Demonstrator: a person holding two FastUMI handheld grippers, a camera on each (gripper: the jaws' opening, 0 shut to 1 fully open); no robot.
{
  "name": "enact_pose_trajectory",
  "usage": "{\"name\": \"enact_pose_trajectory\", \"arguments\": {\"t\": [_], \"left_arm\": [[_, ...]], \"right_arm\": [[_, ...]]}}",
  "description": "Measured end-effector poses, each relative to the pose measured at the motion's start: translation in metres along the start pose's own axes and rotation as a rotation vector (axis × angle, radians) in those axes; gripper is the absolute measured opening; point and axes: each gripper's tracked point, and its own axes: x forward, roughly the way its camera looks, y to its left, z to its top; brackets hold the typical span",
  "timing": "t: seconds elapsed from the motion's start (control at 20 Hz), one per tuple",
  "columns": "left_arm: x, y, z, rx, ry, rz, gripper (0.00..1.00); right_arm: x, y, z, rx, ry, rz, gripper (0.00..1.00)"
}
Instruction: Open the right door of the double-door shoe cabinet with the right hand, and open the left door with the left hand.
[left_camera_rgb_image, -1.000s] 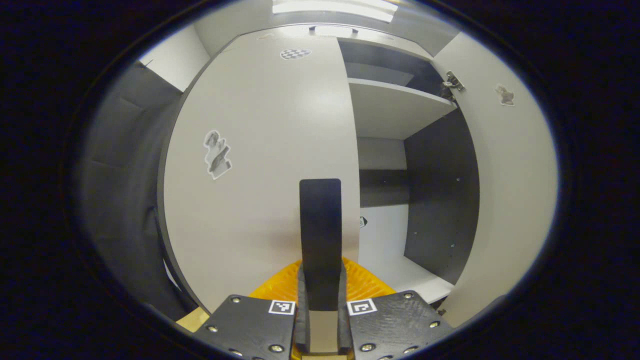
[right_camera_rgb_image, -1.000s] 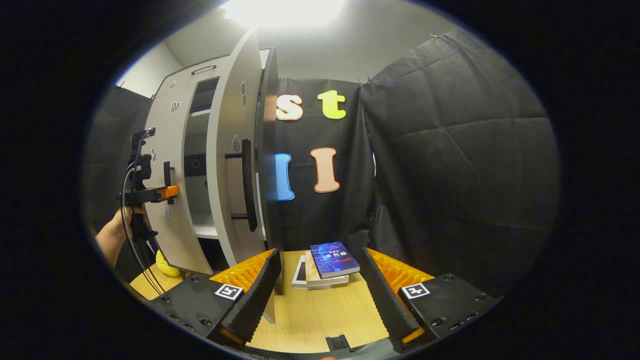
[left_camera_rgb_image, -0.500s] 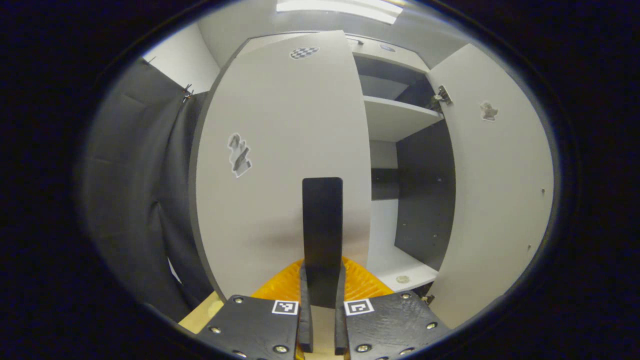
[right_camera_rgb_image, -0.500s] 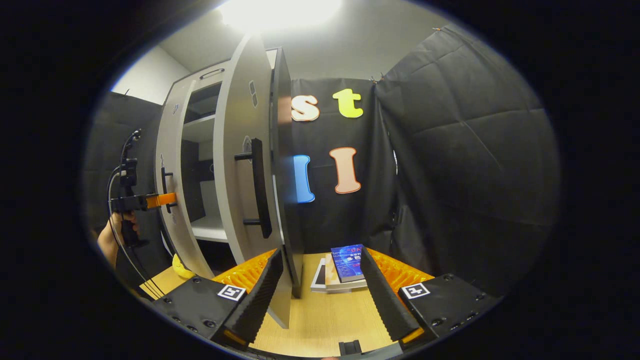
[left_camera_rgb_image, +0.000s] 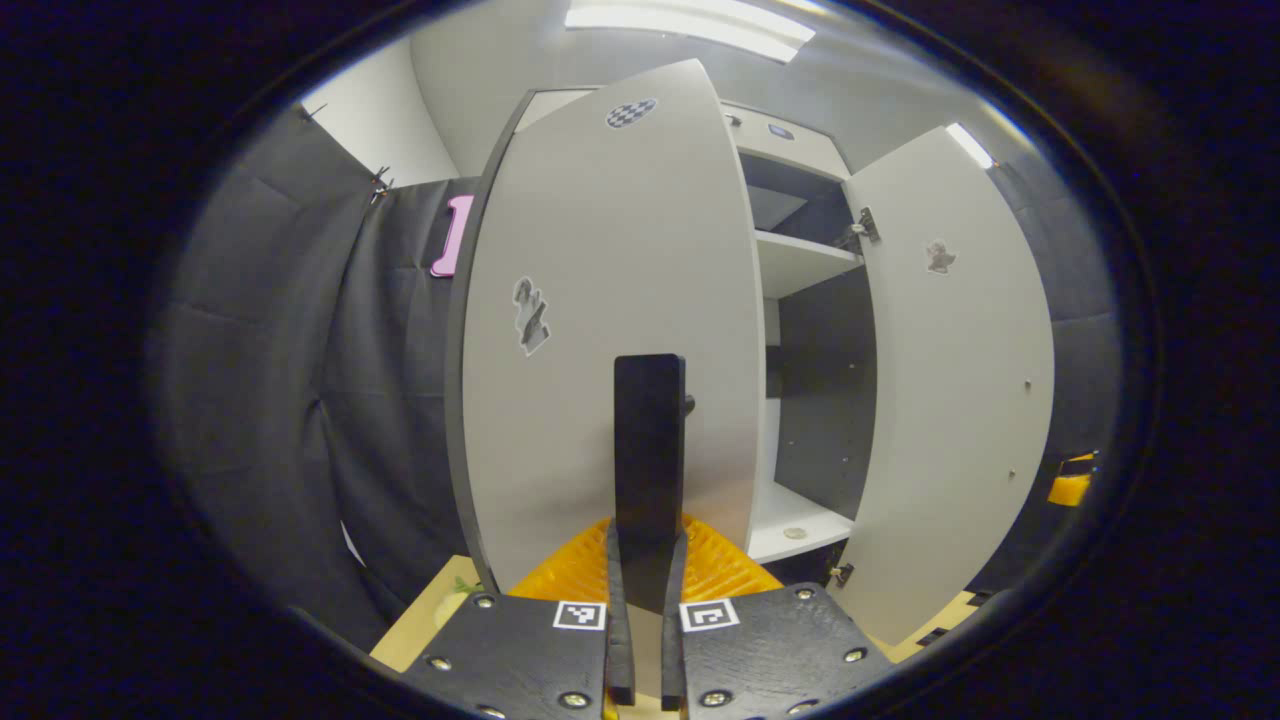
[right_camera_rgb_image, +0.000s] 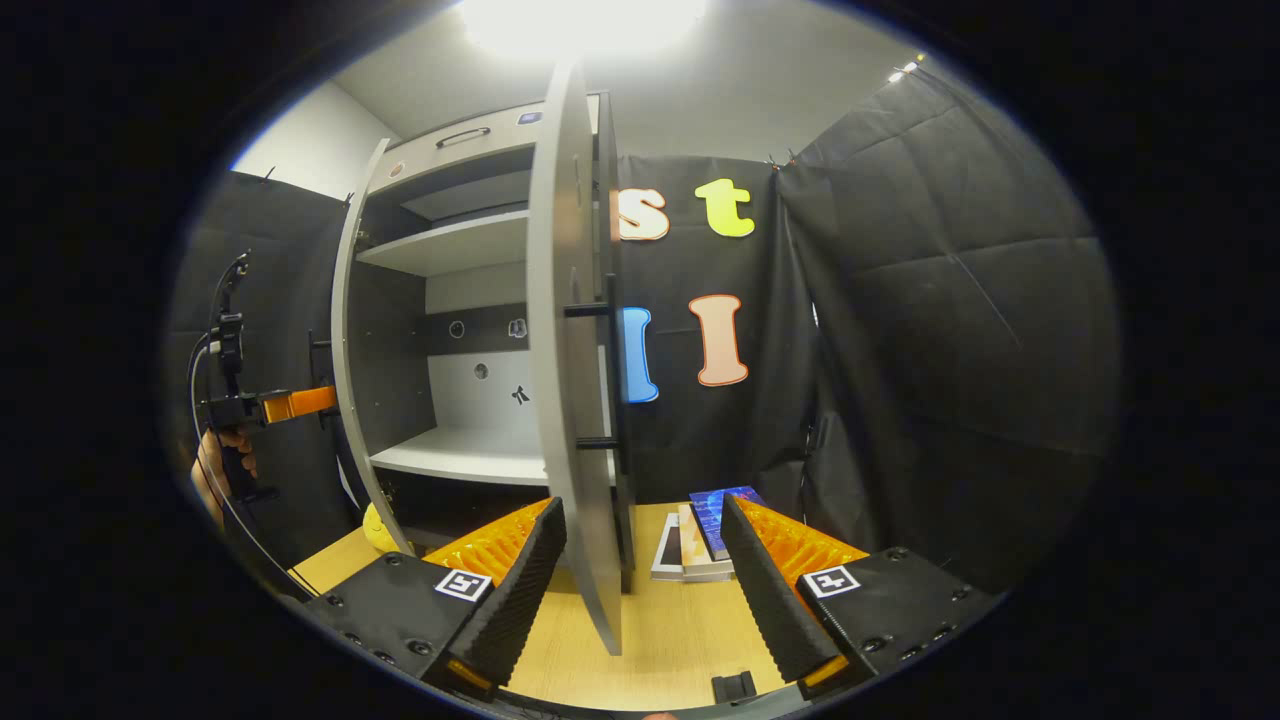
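Shoe cabinet (right_camera_rgb_image: 470, 330) stood on the worktop (right_camera_rgb_image: 650, 640), both doors swung out. Left claw (left_camera_rgb_image: 646, 560) was clamped on the left door's handle (left_camera_rgb_image: 650, 450); right claw (right_camera_rgb_image: 640, 570) gaped apart astride the right door (right_camera_rgb_image: 570, 400).

We cannot make out the small round thing (left_camera_rgb_image: 795, 533) on the cabinet's bottom shelf (left_camera_rgb_image: 800, 515), and the left door (left_camera_rgb_image: 610, 330) hides the cabinet's left half.
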Motion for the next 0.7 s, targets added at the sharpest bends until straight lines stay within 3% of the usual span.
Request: {"name": "enact_pose_trajectory", "arguments": {"t": [0.1,0.2,0.25,0.3,0.4,0.45,0.55,0.6,0.7], "left_arm": [[-0.009,0.01,-0.001,-0.007,-0.001,-0.005,0.12],[-0.017,0.018,0.001,-0.017,-0.005,-0.002,0.12],[-0.02,0.024,0.0,-0.024,-0.008,-0.001,0.12],[-0.023,0.028,0.001,-0.023,-0.009,-0.002,0.12],[-0.03,0.036,0.001,-0.004,-0.01,-0.003,0.13],[-0.033,0.044,0.001,0.006,-0.01,0.001,0.14],[-0.042,0.06,0.0,0.023,-0.01,0.014,0.14],[-0.044,0.064,0.001,0.032,-0.007,0.022,0.11],[-0.05,0.077,-0.005,0.051,0.011,0.028,0.09]], "right_arm": [[-0.001,0.007,0.001,-0.011,-0.002,0.006,0.92],[-0.002,0.015,0.004,-0.019,-0.01,0.014,0.92],[-0.001,0.02,0.004,-0.02,-0.01,0.02,0.97],[-0.002,0.024,0.005,-0.02,-0.01,0.026,0.92],[-0.003,0.035,0.003,-0.023,-0.008,0.041,0.97],[-0.002,0.038,0.003,-0.028,-0.004,0.048,0.92],[-0.003,0.045,0.002,-0.039,0.001,0.058,0.92],[-0.002,0.048,0.004,-0.045,0.001,0.063,0.97],[0.002,0.056,0.007,-0.055,0.0,0.074,0.97]]}}
